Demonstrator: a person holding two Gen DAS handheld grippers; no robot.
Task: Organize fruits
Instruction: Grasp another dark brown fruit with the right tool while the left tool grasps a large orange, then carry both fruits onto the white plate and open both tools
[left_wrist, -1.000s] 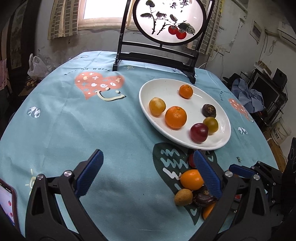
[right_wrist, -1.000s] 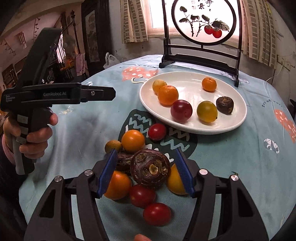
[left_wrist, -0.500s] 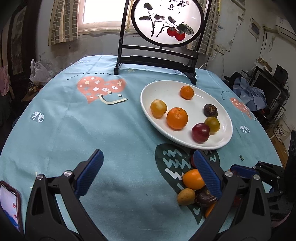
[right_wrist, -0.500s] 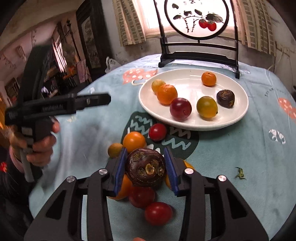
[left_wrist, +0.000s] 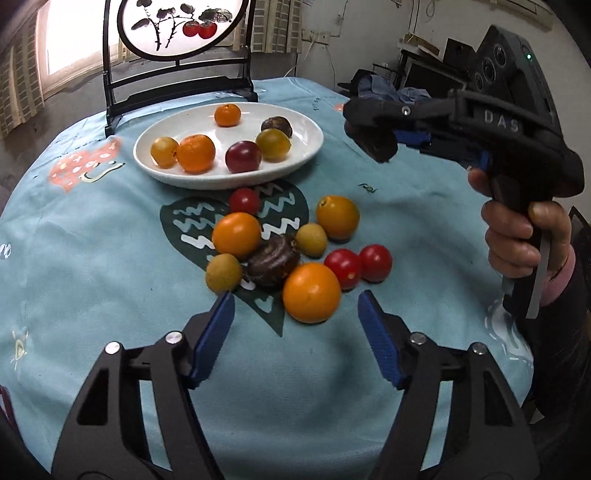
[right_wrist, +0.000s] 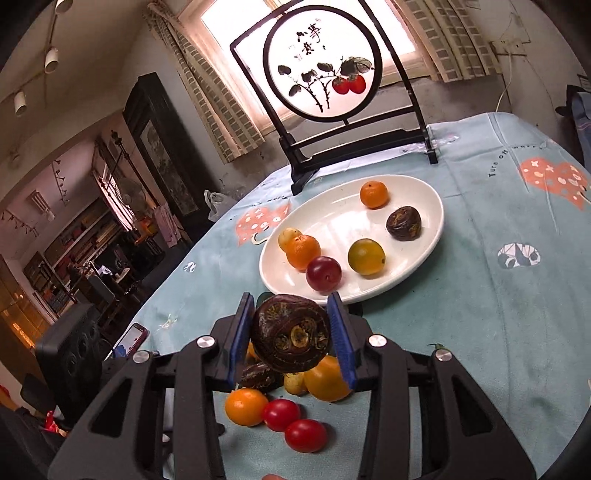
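Change since earlier frame: the right gripper (right_wrist: 291, 334) had risen from the pile with the dark brown fruit (right_wrist: 290, 334), which a second before sat among the loose fruit; the left gripper (left_wrist: 295, 332) had swung round to face the pile.
Right gripper: pinched on the dark brown fruit, held in the air short of the white plate (right_wrist: 424, 251).
Left gripper: spread wide, empty, just behind an orange (left_wrist: 311, 292).
Plate contents: six fruits, including a second dark one (right_wrist: 403, 223).
Loose fruit: oranges, red tomatoes (left_wrist: 357, 264), small yellow fruits and one more dark fruit (left_wrist: 272, 261) lay bunched on the blue tablecloth (left_wrist: 92, 240).
Risk: the held fruit looked round and hard; a slack pinch could let it slip onto the pile and scatter it.
Risk: a careless release could knock the plum (right_wrist: 323, 273) near the plate's rim.
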